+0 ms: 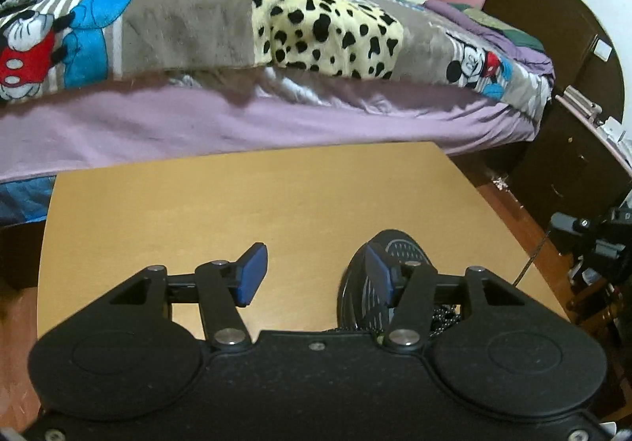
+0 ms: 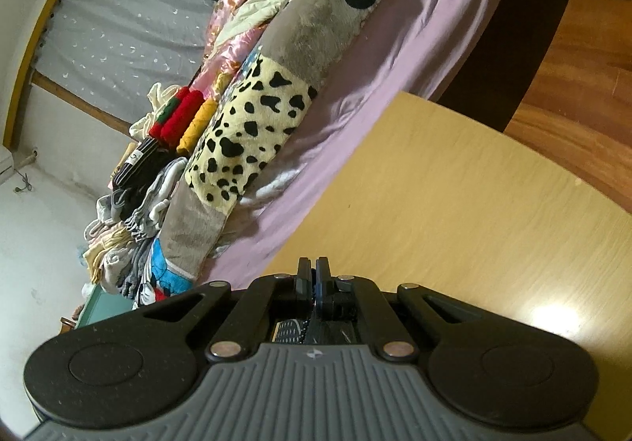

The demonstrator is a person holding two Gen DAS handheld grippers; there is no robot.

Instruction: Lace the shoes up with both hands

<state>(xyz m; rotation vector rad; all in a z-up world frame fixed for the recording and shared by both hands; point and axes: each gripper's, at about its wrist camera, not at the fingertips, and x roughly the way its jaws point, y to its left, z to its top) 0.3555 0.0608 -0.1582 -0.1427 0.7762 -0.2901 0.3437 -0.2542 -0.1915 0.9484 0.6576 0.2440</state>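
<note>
The shoe (image 1: pixel 389 263) lies on the surface (image 1: pixel 276 196), toe toward the bed (image 1: pixel 237 117), long axis away from the viewer. The left gripper (image 1: pixel 312 275) has its jaws half open, empty. The right gripper (image 2: pixel 313 275) has its jaws closed; whether on the lace, I cannot tell. The lace could slip free if pulled askew.

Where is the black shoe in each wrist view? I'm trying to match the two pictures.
Left wrist view: the black shoe sits lower right of centre on the table, its toe showing behind the right-hand finger pad.
Right wrist view: only a sliver of the black shoe shows at bottom centre, under the closed fingers.
Shared landmark: the spotted yellow blanket patch on the bed.
</note>
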